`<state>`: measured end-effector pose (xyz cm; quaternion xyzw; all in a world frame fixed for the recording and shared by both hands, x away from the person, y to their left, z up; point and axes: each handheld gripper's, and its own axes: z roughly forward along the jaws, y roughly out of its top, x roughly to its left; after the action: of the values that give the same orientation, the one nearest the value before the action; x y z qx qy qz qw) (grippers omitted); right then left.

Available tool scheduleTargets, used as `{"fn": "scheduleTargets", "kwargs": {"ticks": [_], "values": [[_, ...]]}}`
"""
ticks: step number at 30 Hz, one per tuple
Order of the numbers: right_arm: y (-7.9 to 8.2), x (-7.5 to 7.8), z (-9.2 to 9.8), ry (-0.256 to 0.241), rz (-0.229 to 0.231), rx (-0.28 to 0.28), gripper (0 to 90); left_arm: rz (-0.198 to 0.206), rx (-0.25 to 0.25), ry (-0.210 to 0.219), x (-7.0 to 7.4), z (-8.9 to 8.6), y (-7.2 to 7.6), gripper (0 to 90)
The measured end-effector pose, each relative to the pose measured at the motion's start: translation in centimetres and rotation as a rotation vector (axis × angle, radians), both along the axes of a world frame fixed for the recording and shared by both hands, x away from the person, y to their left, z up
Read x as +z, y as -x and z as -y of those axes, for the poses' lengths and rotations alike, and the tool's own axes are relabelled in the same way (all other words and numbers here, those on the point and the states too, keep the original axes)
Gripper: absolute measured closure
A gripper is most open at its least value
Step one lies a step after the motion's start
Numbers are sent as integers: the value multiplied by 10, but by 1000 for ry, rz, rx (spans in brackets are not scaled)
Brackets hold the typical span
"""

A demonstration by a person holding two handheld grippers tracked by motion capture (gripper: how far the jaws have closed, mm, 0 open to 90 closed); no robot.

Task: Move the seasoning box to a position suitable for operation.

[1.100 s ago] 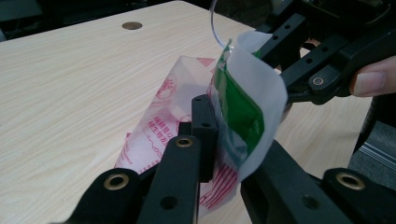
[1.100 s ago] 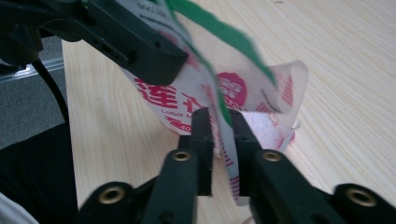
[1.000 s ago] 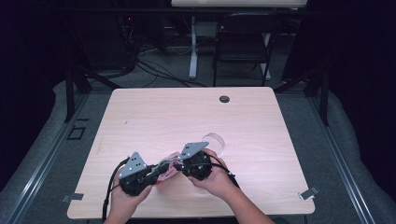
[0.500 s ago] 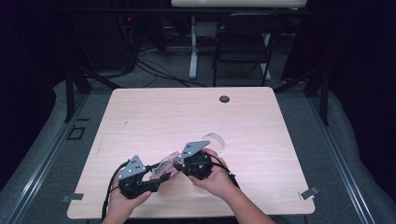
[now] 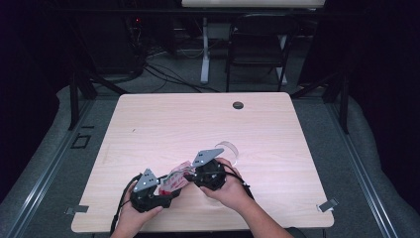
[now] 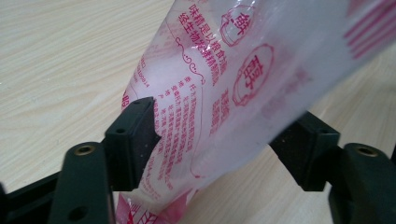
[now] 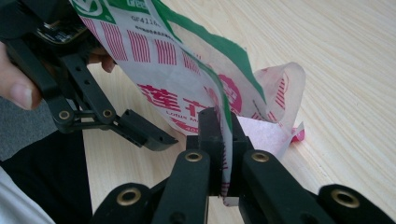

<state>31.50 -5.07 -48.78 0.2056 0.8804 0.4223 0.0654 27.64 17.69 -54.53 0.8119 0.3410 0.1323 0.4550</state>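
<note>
A clear plastic bag (image 5: 177,177) with red print, and a green band in the right gripper view, hangs between my two grippers above the table's front edge. My left gripper (image 5: 168,189) holds the bag's bulky middle (image 6: 224,70), its jaws (image 6: 219,144) pressing both sides of it. My right gripper (image 5: 192,173) is shut on a thin edge of the bag (image 7: 177,84), pinched flat at its tips (image 7: 223,140). One left fingertip (image 7: 144,133) shows beside the bag in the right gripper view.
A clear round ring-like object (image 5: 229,148) lies on the wooden table (image 5: 198,124) just beyond my right hand. A dark cable hole (image 5: 238,105) sits near the far edge. A chair (image 5: 257,49) and cables stand on the floor behind.
My left gripper has slid slightly toward the table's front edge, stretching the bag a little. The right gripper has barely moved.
</note>
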Motion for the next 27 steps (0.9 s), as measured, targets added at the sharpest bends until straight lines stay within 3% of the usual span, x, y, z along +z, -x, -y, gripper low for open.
{"fn": "scheduleTargets", "kwargs": {"ticks": [5,8,15,17,22,27], "values": [[1,-1,1,2,4,2,900,-24,34,-15,-13,-2,-10,286],[2,-2,2,3,8,1,900,-56,50,6,-18,-5,-15,272],[2,-2,2,5,18,1,900,-85,61,-24,-27,-4,-22,228],[3,-3,2,2,17,0,900,-107,55,-55,-32,-1,-24,229],[4,-3,2,9,24,0,900,-103,57,-166,-41,7,-26,255],[4,-3,2,3,23,-2,900,-73,55,-178,-43,9,-27,276]]}}
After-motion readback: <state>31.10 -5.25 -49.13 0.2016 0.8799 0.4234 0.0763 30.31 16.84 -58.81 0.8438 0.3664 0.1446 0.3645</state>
